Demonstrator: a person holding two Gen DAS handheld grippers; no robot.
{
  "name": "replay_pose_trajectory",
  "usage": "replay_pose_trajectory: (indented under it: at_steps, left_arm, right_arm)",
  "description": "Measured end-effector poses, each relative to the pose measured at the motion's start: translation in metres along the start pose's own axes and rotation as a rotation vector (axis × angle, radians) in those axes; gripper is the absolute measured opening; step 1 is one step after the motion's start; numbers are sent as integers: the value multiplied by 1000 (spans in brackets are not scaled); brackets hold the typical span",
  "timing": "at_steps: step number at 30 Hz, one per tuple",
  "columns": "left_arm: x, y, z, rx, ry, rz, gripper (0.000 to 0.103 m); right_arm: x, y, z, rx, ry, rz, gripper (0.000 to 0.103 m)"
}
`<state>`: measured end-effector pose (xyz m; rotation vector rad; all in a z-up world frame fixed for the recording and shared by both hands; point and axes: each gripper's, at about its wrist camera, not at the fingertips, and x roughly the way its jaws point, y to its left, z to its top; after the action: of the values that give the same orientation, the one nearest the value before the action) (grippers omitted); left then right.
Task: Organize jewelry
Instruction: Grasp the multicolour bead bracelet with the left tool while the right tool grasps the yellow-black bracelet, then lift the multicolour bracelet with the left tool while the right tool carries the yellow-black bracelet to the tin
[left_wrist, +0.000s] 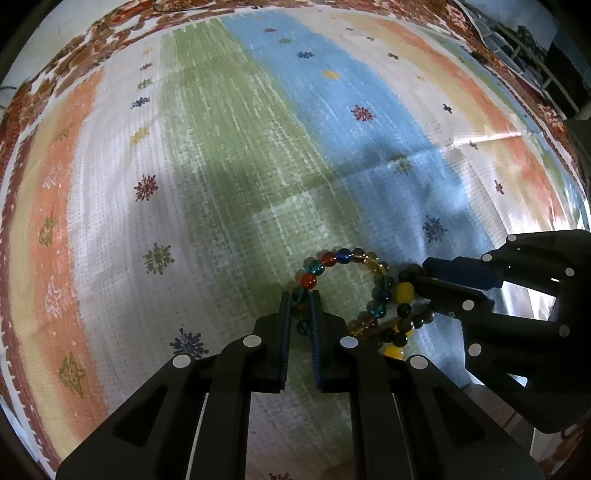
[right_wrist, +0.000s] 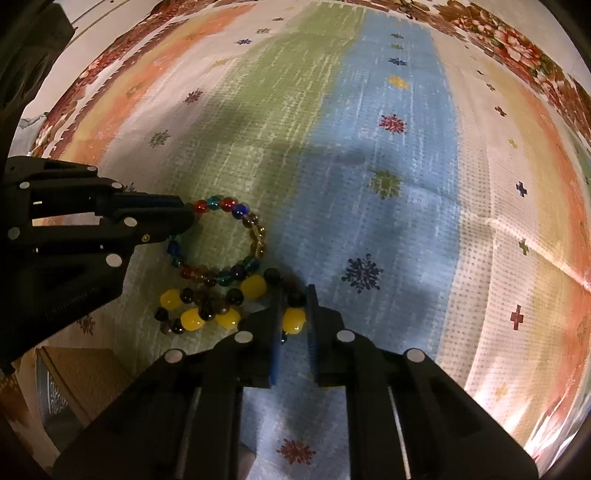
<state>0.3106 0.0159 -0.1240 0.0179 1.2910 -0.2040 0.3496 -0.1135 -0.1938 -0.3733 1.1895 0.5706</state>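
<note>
**Glass beads pinched on both sides: two bracelets being parted**

Glass-like beads in two strands lie together on the striped cloth (left_wrist: 229, 155) covering the bench. The multicolour bracelet (left_wrist: 332, 258) (red, teal, blue, amber beads) forms an open ring. The yellow-and-dark bracelet (right_wrist: 207, 306) sits bunched just beside it, touching or overlapping it where the two rings meet; which strand lies on top there I cannot tell.

Left gripper (left_wrist: 300, 299): jaws narrow, with a teal bead of the multicolour bracelet between the pads. Looks like a light pinch on the ring's near edge, though firm contact is not certain from the left wrist view.

Right gripper (right_wrist: 293, 295): jaws narrow, around a yellow bead and a dark bead of the yellow-and-dark bracelet. In the left wrist view its fingertips reach into the dark beads at the junction.

Judgement: each gripper takes one strand at the side farthest from the other strand, so that a pull in opposite directions would draw the rings apart without dragging both. The grip on single beads, not on the cord, probably suits the pad width.

Risk: round beads may roll out of the pads; if the strands are looped through each other, pulling would only tighten the tangle.

A cardboard box (right_wrist: 81, 373) shows at the bench edge in the right wrist view; its purpose is unclear.
</note>
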Motion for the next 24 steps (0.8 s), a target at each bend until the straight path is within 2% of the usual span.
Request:
replay_pose_trajectory:
  at_steps: [7,24]
  left_arm:
    - [-26,3,-2,-10,-59,-25,9]
    - [-96,-14,-35,-11,-208,-60,9]
  right_arm:
    - [-28,4,-3,-17,-73,-47,12]
    - [-111,21,-33,1,-256,-23,11]
